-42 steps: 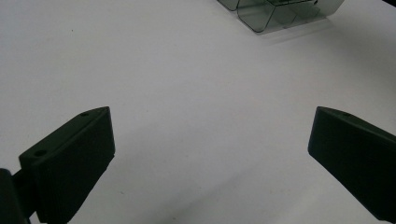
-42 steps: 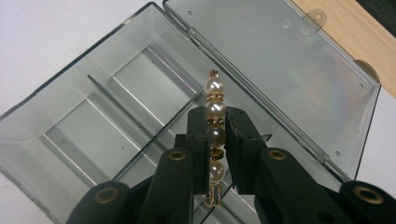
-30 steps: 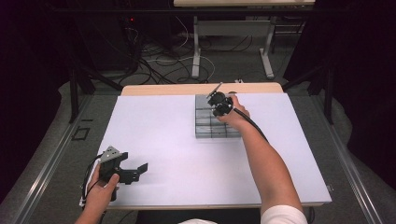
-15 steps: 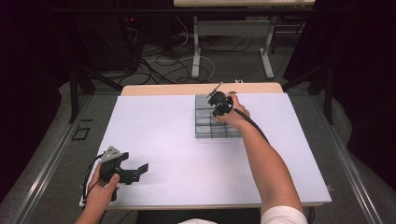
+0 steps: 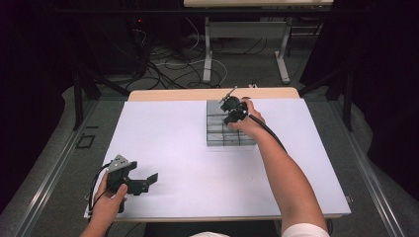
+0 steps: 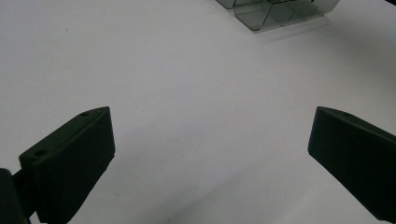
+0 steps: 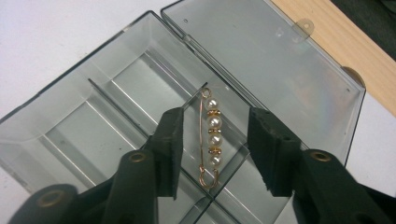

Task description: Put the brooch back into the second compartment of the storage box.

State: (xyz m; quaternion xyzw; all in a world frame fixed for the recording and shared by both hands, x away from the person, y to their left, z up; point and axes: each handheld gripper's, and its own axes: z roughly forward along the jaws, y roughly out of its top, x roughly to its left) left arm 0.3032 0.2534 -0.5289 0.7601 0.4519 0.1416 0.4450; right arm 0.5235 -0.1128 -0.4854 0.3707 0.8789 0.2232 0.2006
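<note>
1. Change since the earlier frames: in the high view, both hands and the box sit where they were. The jaws of the right gripper [image 7: 212, 154] have just been opening; the pin lies between them, and neither pad presses on it.

2. Left gripper [image 5: 141, 181], nearest to the person: it rests low over the near left part of the white table surface [image 5: 197, 168], held in the left hand [image 5: 109, 202]. In the left gripper view, its two black jaws stand wide apart with bare white surface between them; nothing is held or touched. Both jaws are cut off by the lower frame edge.

3. Gold-wire pin with white pearl beads [image 7: 211, 137]: it lies inside the clear smoke-grey plastic compartment box [image 7: 93, 121], in a compartment next to the hinge. In the right gripper view, its long axis runs nearly straight away from the camera, parallel to the jaws. The small loop end points away, toward the hinge; the hooked end points back toward the gripper. In the high view, the pin is too small to make out.

4. Right gripper: it hangs over the box at the far centre of the table, jaws partly open. The left pad is just beside the pin wire; the right pad is clear of the beads. Whether the left pad touches the wire cannot be told.

5. Box lid [image 7: 280, 70]: it is folded open flat, away from the camera, toward the pale wooden table edge [image 7: 336, 37]. The near box corners are cut off behind the jaws.
</note>
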